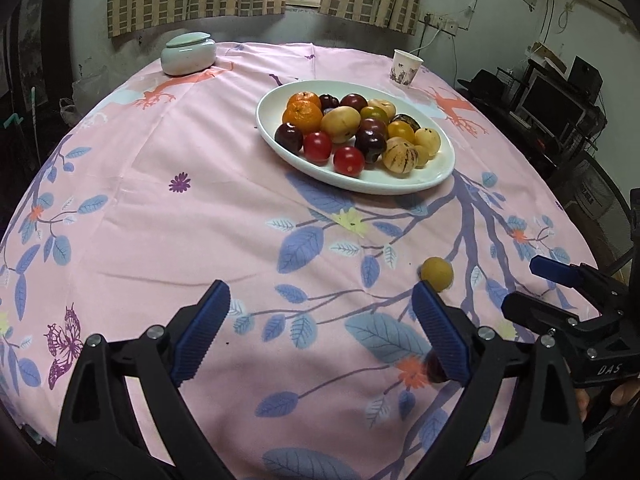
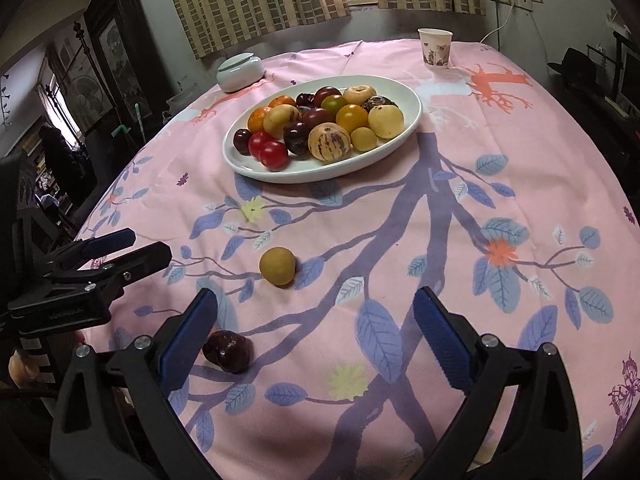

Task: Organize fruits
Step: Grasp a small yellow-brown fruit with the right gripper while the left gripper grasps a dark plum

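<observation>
A white oval plate (image 1: 400, 189) (image 2: 248, 170) heaped with several fruits (oranges, red tomatoes, dark plums, yellow and striped ones) sits at the middle of the table. Two fruits lie loose on the pink cloth: a small yellow fruit (image 1: 437, 274) (image 2: 277, 266) and a dark red fruit (image 2: 228, 351), half hidden behind a finger in the left wrist view (image 1: 435, 370). My left gripper (image 1: 326, 332) (image 2: 140, 246) is open, empty, over the cloth left of both. My right gripper (image 2: 316, 338) (image 1: 528, 288) is open too, with the dark fruit just beside its left finger.
A lidded pale ceramic jar (image 1: 188, 54) (image 2: 240, 72) stands at the far left of the table and a paper cup (image 1: 406, 68) (image 2: 435, 48) at the far right. Curtains hang behind; a desk with monitors (image 1: 552, 108) lies beyond the right edge.
</observation>
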Available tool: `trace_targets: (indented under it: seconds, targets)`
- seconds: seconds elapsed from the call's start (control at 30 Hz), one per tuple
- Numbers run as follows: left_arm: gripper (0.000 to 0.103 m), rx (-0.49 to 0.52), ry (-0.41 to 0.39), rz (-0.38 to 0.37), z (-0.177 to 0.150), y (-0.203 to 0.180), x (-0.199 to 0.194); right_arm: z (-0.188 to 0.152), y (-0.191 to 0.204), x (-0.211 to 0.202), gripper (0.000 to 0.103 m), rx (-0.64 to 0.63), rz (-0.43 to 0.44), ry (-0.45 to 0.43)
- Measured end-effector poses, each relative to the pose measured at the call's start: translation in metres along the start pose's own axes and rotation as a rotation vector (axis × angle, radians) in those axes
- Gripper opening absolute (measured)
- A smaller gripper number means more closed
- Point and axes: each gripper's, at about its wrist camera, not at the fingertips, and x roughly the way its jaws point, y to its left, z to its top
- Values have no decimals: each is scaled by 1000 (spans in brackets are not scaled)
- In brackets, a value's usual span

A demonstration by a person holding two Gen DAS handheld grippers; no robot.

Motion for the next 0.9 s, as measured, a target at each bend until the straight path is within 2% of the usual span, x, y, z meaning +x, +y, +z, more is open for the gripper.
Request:
trace_targets:
  seconds: [0.2,0.23,0.3,0.37,0.4,0.47,0.5,0.53,0.63,0.7,0.8,0.9]
  targets:
    - [94,-29,-11,24,-2,14,-5,11,24,18,99,-78,4,-4]
    - [94,-36,-13,28,-3,18,-6,13,27,22,96,-91,6,-8]
    - [94,-52,-15,33,-3,26,-8,16,30,31,61,-96,19,7]
    - [94,-67,-15,36,-4,34,-9,19,28,45,56,-75,31,49]
    - [94,-74,-16,35,-4,37,-10,19,28,51,49,-69,30,63]
    - [94,-84,-17,32,-5,42,-11,18,29,64,42,-70,21,105]
    - [94,-86,-16,30,-5,43,-11,17,30,65,30,-82,3,95]
    - [94,-85,-16,28,-5,43,-11,17,32,64,27,-96,-13,99]
    - [94,-74,-9,19,-5,39,-11,18,32,48,27,-90,-3,65]
    - [94,-55,4,3,-7,31,-9,18,30,28,27,-105,-47,13]
    - [94,4,40,-23,-12,7,-2,13,15,1,27,-89,-99,-46]
    - [94,76,67,-40,-19,-22,3,1,-2,-20,27,-62,-90,-71]
